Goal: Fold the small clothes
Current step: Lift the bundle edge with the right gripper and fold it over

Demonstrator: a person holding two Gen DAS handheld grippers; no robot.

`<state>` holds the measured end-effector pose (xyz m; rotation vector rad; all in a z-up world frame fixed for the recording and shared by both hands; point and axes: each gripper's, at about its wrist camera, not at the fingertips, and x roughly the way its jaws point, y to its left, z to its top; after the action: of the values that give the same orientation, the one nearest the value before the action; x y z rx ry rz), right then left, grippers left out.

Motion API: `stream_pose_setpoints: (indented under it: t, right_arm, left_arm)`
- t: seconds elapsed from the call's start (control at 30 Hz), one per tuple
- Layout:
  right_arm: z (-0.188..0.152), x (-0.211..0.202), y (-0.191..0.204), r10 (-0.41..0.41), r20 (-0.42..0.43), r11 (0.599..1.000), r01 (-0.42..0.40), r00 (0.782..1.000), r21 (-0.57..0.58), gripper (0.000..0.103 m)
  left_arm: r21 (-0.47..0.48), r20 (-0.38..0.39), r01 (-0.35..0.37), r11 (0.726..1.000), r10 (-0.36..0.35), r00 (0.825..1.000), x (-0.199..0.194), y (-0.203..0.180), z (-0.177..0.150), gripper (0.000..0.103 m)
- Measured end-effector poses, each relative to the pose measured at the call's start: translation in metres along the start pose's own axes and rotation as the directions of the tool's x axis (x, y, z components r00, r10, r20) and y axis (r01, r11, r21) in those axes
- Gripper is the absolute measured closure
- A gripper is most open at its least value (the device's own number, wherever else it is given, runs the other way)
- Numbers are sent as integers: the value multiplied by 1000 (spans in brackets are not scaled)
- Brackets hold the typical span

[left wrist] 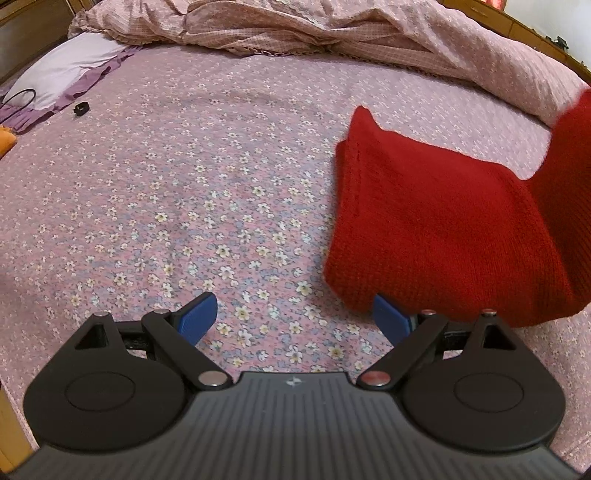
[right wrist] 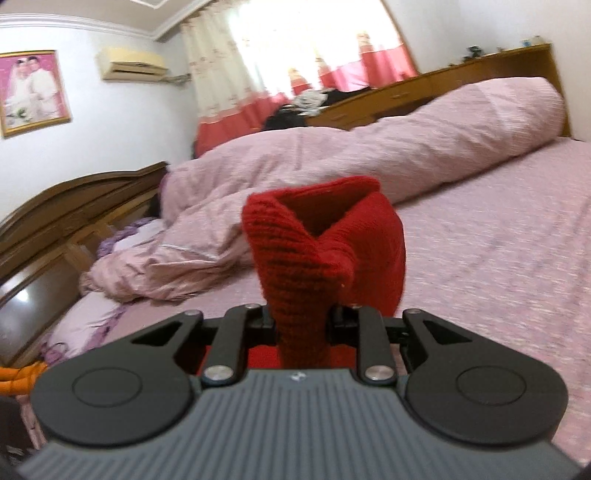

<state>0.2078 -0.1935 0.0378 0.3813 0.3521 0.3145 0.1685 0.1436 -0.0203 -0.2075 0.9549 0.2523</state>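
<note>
A red knit garment (left wrist: pixel 439 229) lies on the floral pink bedsheet (left wrist: pixel 207 177) at the right of the left wrist view, with one end lifted at the far right edge. My left gripper (left wrist: pixel 295 317) is open and empty, low over the sheet; its right blue finger (left wrist: pixel 389 317) sits just under the garment's near left corner. My right gripper (right wrist: pixel 301 321) is shut on a bunched end of the same red garment (right wrist: pixel 317 243), holding it up above the bed. Its fingertips are hidden by the cloth.
A rumpled pink duvet (left wrist: pixel 332 33) lies along the far side of the bed. A lilac pillow (left wrist: pixel 66 70) and a small black object (left wrist: pixel 81 108) lie at the far left. A wooden headboard (right wrist: pixel 74 206) stands at the left in the right wrist view.
</note>
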Motion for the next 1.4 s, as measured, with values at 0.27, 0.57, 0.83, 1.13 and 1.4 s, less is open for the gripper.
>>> stream_pose_setpoints:
  t: [0.27,0.57,0.83,1.13,1.4]
  right_arm:
    - [-10,35,45,132,-104,990,-136,986,-39,79]
    - [-58,75,71,157,-272,976,-191,950,-101,79]
    - [-46,70,74,198,-205,978,-207,959,-25,79]
    - [-69,77,108,261,-246,956,-285,933,-68,79]
    - [-102,84,113,258,-329,945,-308,908,-109,72]
  left_arm:
    - [-22,7,-3,1000,3,1000,-2,13,0,10]
    - [-56,8,-14,998,15,1000,-1,33,-2,10]
    - [-94,4,-30,995,31,1000,1,53,-3,10]
    - [-125,10,-57,991,58,998,-1,71,-2,10]
    - [-102,34,-81,992,85,996,-11,77,3,10]
